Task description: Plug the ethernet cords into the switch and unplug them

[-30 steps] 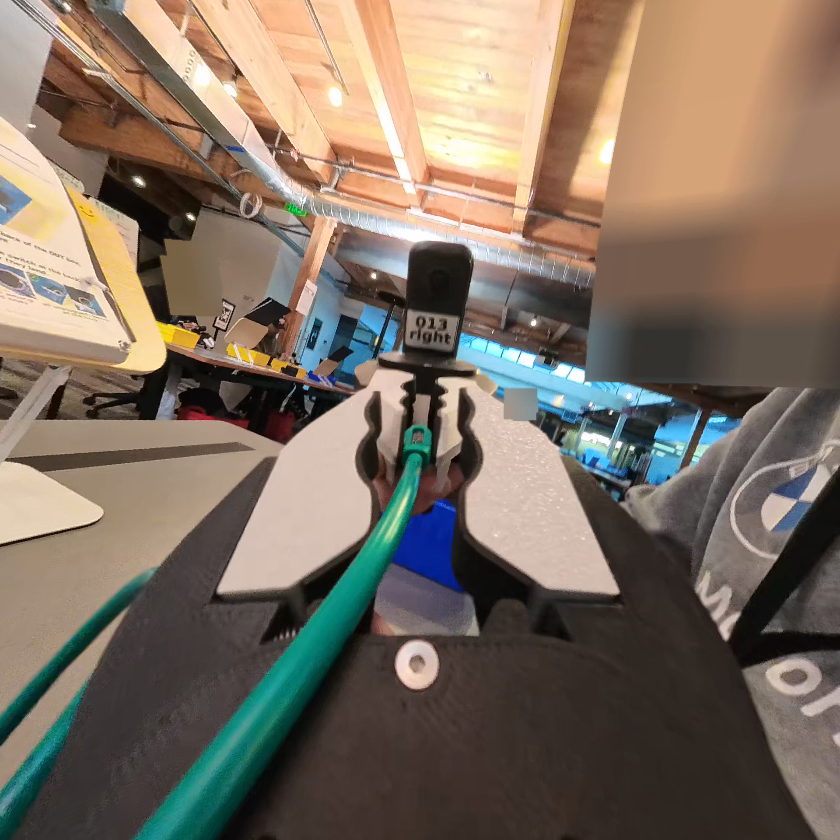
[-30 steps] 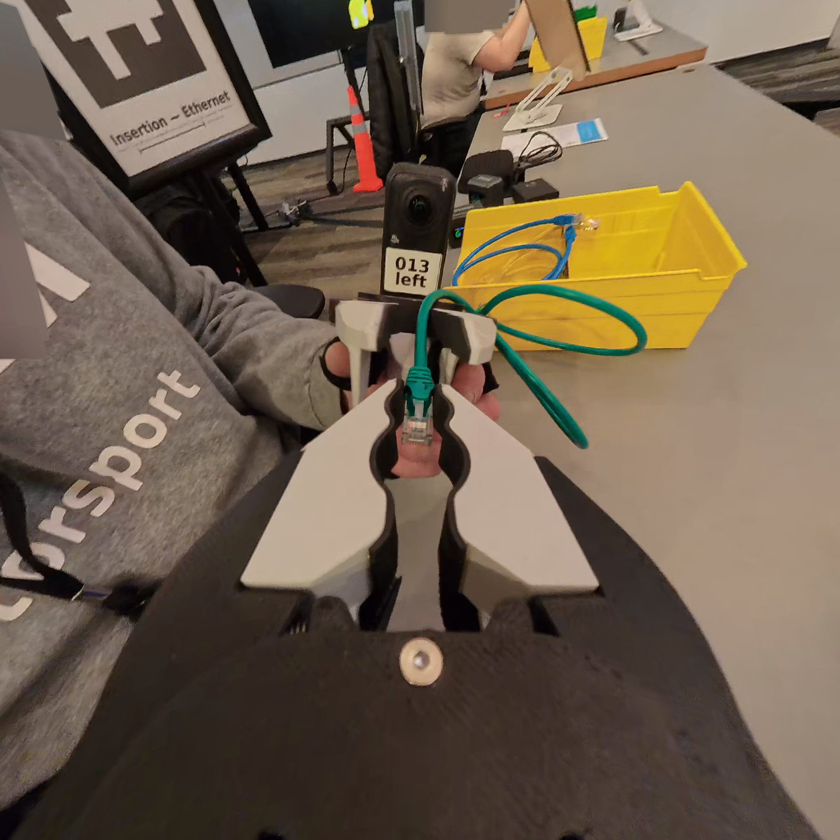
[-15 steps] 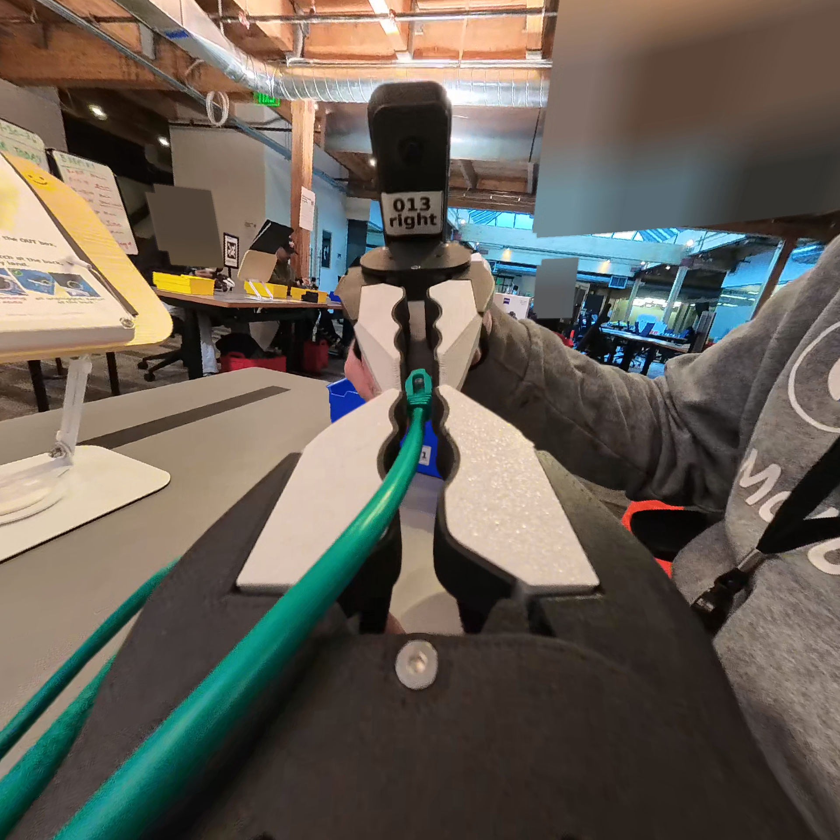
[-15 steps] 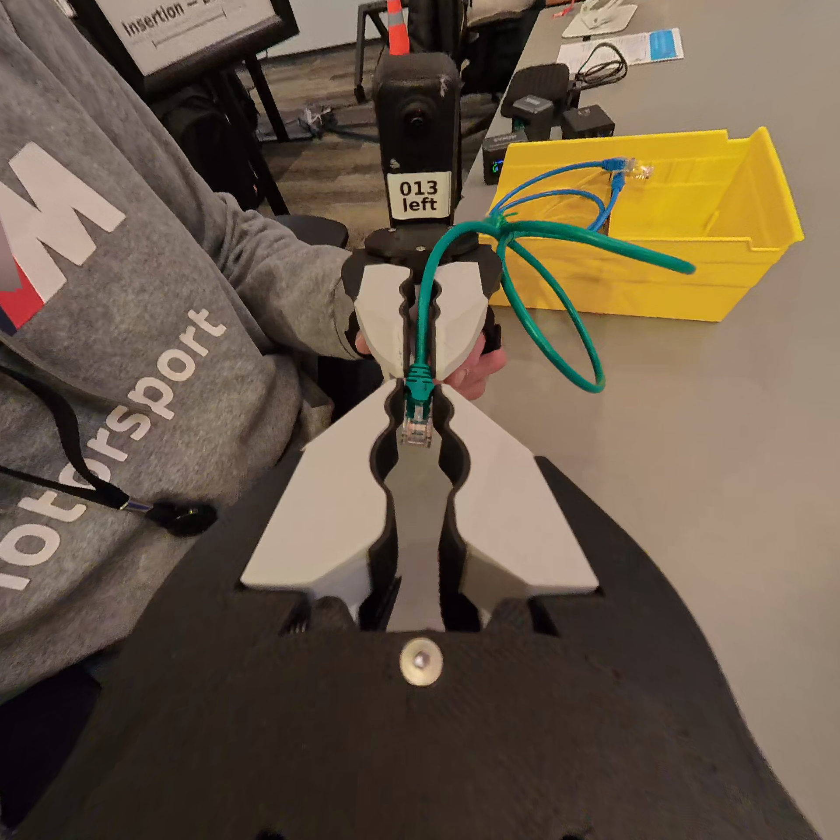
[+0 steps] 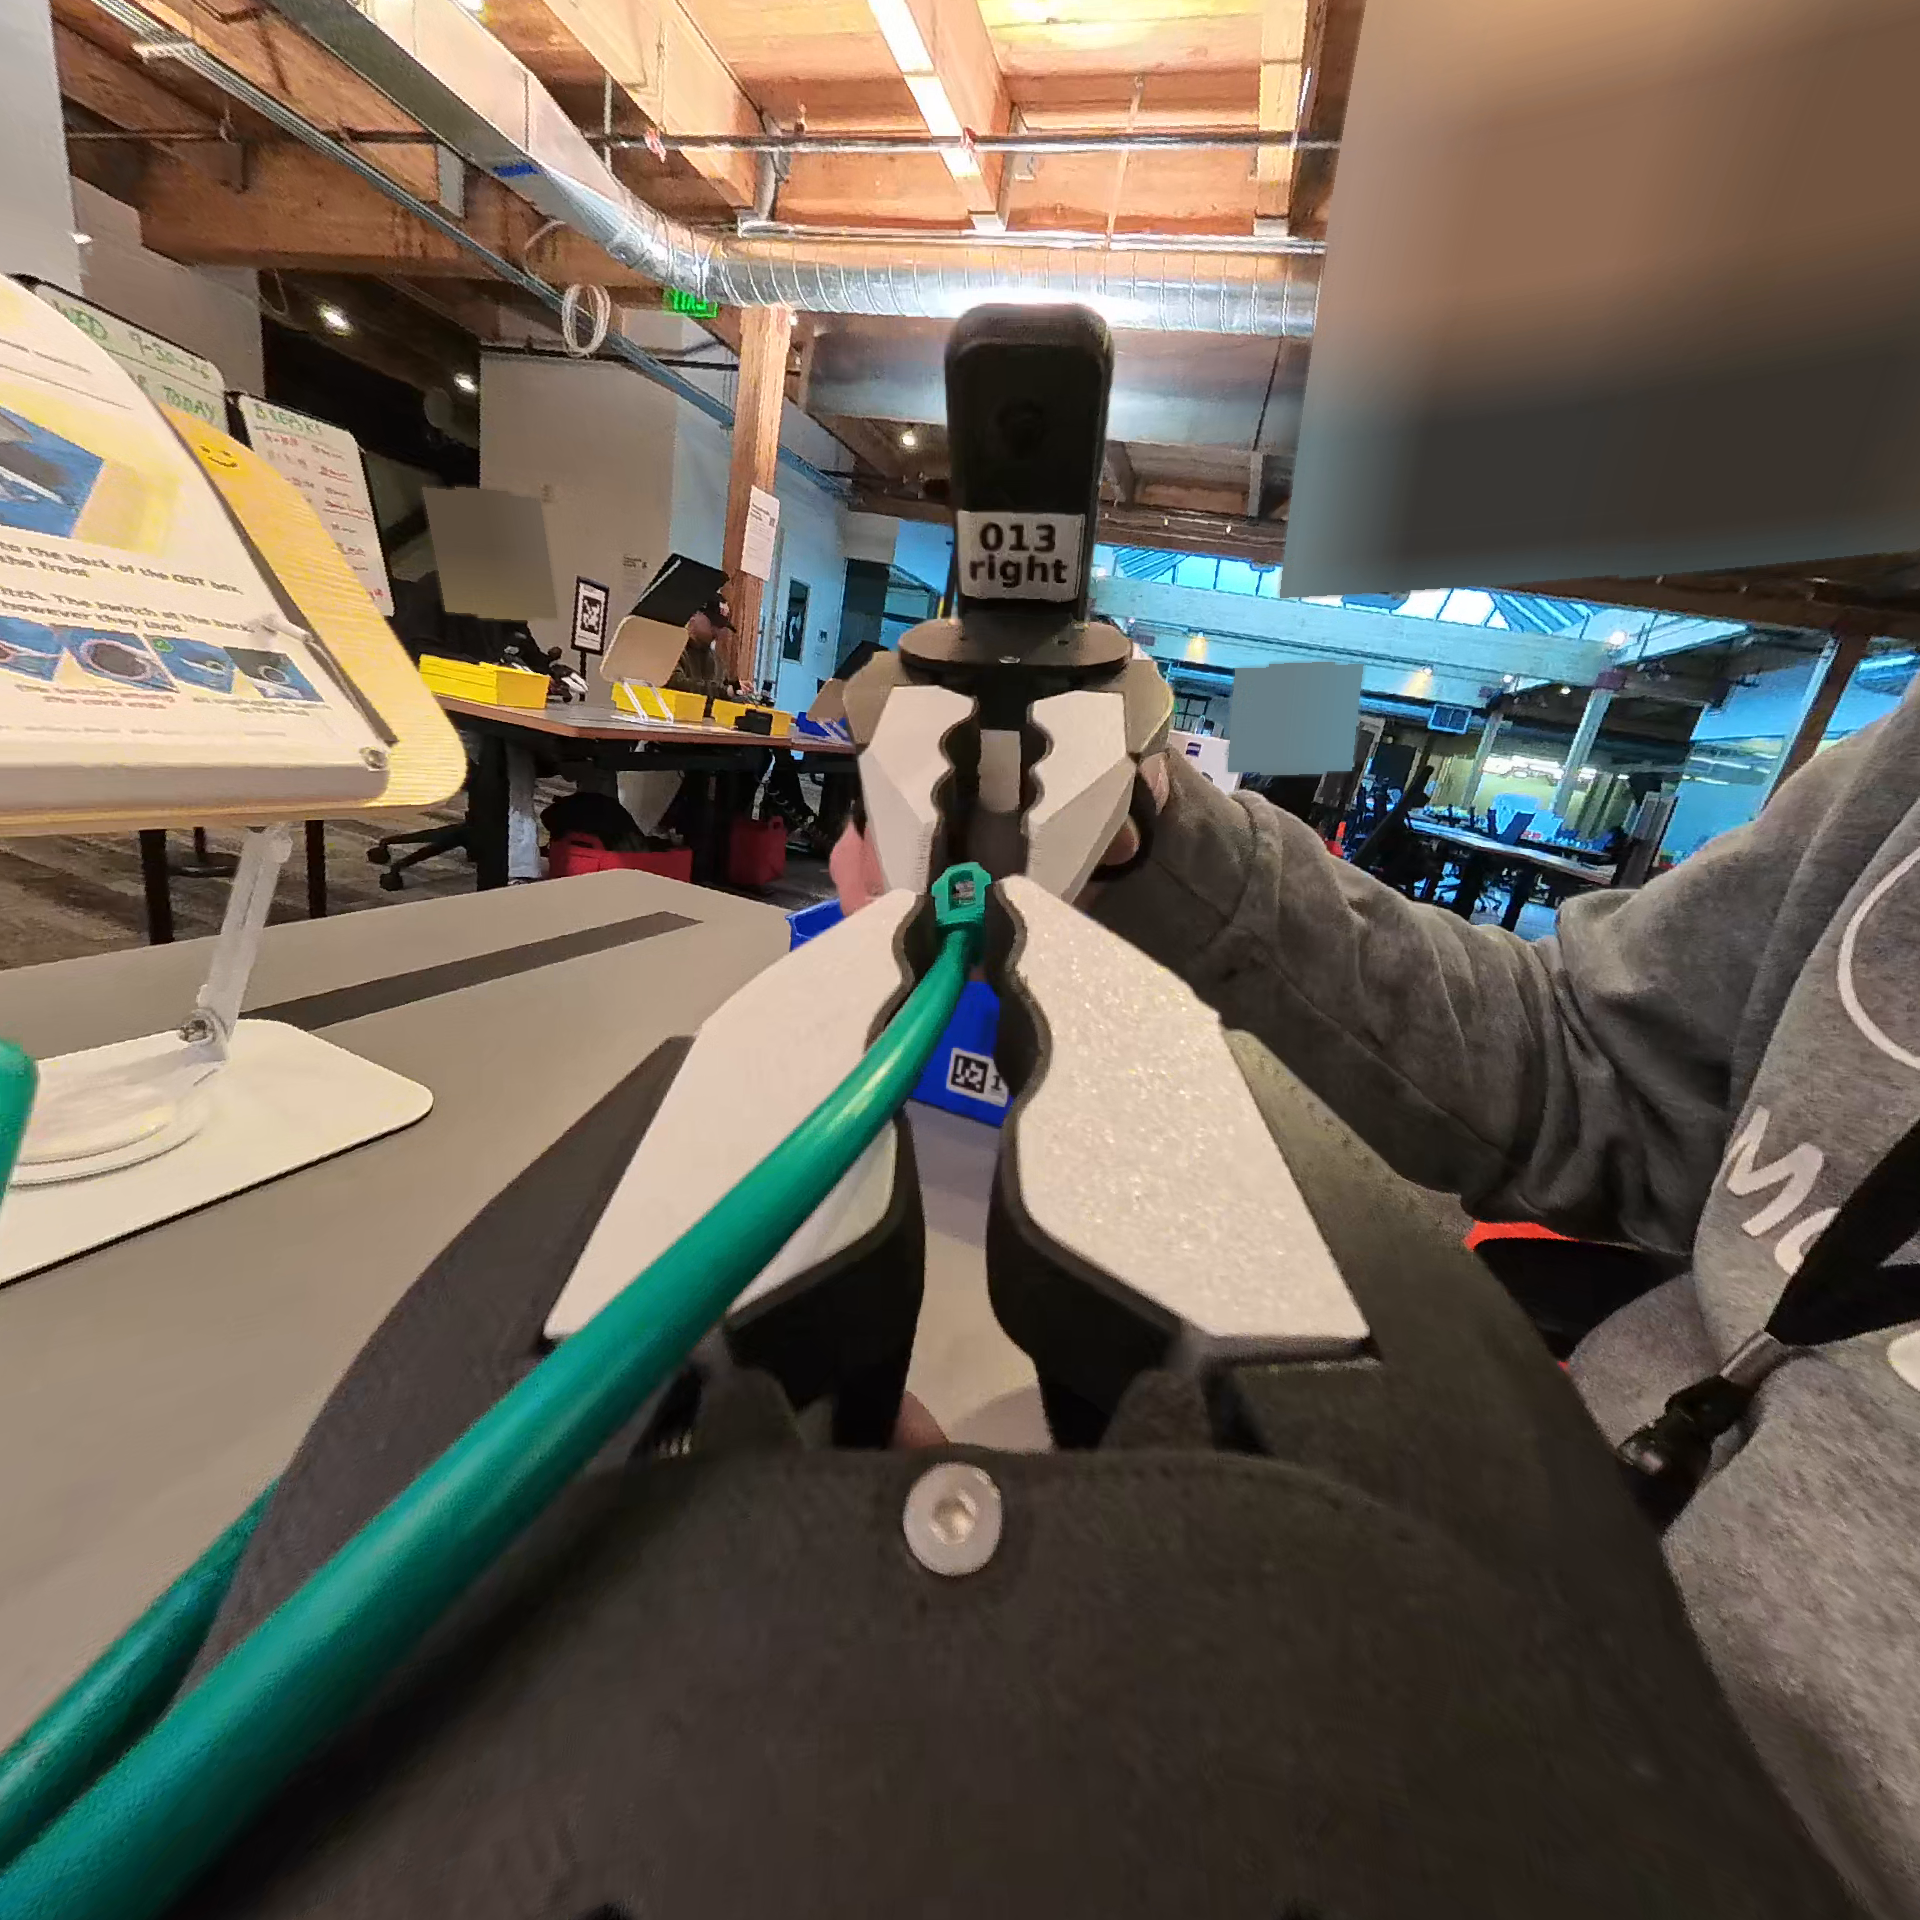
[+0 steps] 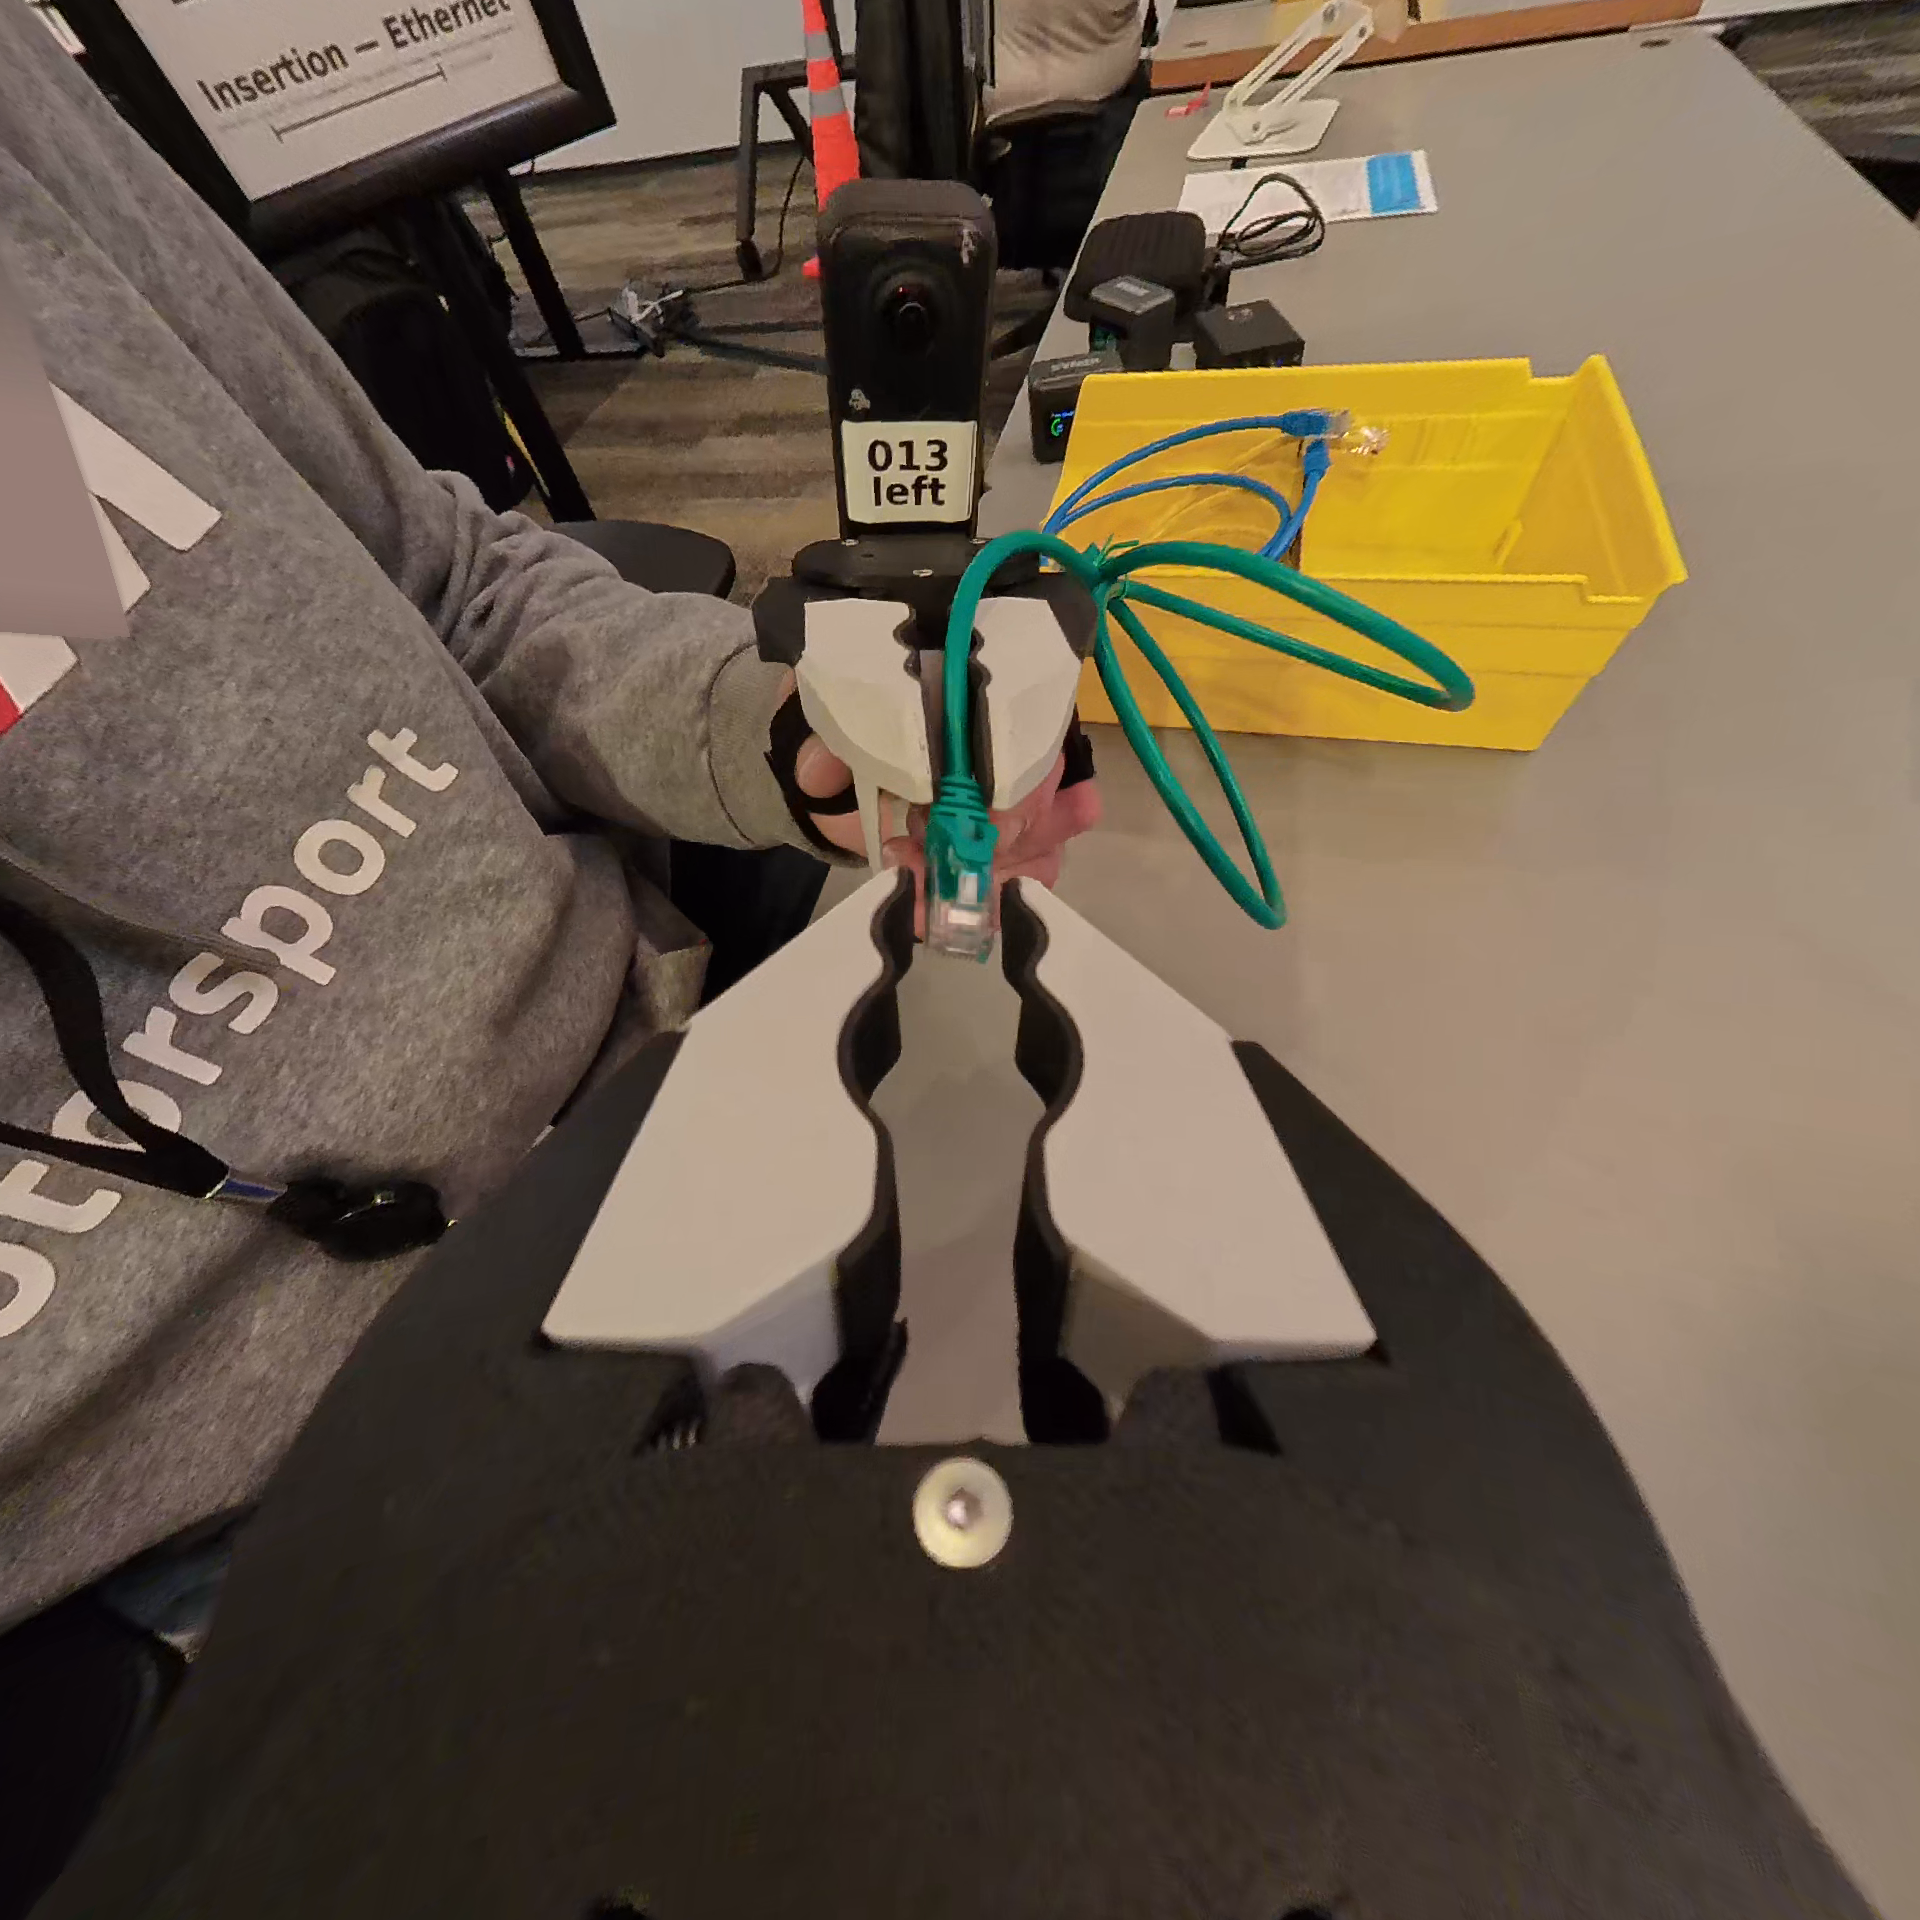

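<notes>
Nearest in the left wrist view: the left gripper [image 5: 961,920], clamped narrow on the green ethernet cord [image 5: 665,1247] at its green boot, right at the fingertips. Behind the grip, the cord running back over the left finger and down to the lower left edge. Just beyond the tips, facing them, the right gripper [image 6: 961,904], held a little apart, a narrow gap between its fingers.

In the right wrist view, the clear plug [image 6: 961,920] of the same cord pointing into that gap, between the two tips; contact with the pads not possible to tell. Behind the left gripper, the rest of the green cord hanging in tied loops above the grey table [image 6: 1455,1143].

Farther on the table, a yellow bin [image 6: 1455,665] with a blue cord [image 6: 1174,488] coiled inside. To one side, the grey sleeve [image 5: 1403,987] of the person. Far back, an orange cone [image 6: 831,104] on the floor.
</notes>
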Demonstrator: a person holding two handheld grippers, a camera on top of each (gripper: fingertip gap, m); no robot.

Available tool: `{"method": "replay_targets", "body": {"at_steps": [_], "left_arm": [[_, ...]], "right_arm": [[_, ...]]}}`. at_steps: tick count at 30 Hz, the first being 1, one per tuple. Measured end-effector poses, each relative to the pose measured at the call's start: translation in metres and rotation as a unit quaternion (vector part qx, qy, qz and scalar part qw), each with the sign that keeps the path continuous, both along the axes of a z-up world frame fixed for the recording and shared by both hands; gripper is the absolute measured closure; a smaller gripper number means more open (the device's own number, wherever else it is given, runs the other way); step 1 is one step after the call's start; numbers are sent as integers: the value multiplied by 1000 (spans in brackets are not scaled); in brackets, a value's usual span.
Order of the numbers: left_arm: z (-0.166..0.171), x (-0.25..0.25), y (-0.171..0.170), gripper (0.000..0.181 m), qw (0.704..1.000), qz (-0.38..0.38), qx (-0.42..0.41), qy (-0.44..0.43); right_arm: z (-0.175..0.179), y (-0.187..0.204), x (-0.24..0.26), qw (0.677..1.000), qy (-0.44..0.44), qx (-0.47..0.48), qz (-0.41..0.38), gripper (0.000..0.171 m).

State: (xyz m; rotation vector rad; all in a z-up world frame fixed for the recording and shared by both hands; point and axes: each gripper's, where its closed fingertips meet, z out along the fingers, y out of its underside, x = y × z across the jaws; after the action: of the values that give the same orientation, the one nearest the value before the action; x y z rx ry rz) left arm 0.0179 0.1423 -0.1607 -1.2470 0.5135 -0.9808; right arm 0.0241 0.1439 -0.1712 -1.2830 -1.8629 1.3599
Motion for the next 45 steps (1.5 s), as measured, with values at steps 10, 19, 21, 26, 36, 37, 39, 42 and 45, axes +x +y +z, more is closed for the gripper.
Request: {"method": "replay_targets", "body": {"at_steps": [10,19,21,26,36,37,39,42,45], "left_arm": [[3,1,-1,173,1000,-5,4,-12],[5,8,-4,170,1000,-23,14,-1],[2,13,-6,167,999,-35,11,12],[3,16,-6,170,999,-37,10,10],[3,22,-10,170,996,-85,-20,-20],[2,23,-9,170,996,-86,-22,-22],[2,24,-9,170,995,-90,-24,-25],[0,27,-8,170,996,-85,-21,-17],[-1,25,-4,170,998,-63,-13,-11]], "right_arm": [[5,-1,0,1000,17,7,-2,162],[8,-4,6,1000,4,25,13,162],[9,-5,7,999,3,30,18,162],[10,-8,8,999,-2,39,30,162],[10,-11,14,995,-13,80,56,162],[9,-11,14,994,-16,86,58,162],[9,-11,16,993,-20,95,63,162],[6,-10,18,991,-28,112,67,162],[5,-6,17,991,-27,123,56,162]]}}
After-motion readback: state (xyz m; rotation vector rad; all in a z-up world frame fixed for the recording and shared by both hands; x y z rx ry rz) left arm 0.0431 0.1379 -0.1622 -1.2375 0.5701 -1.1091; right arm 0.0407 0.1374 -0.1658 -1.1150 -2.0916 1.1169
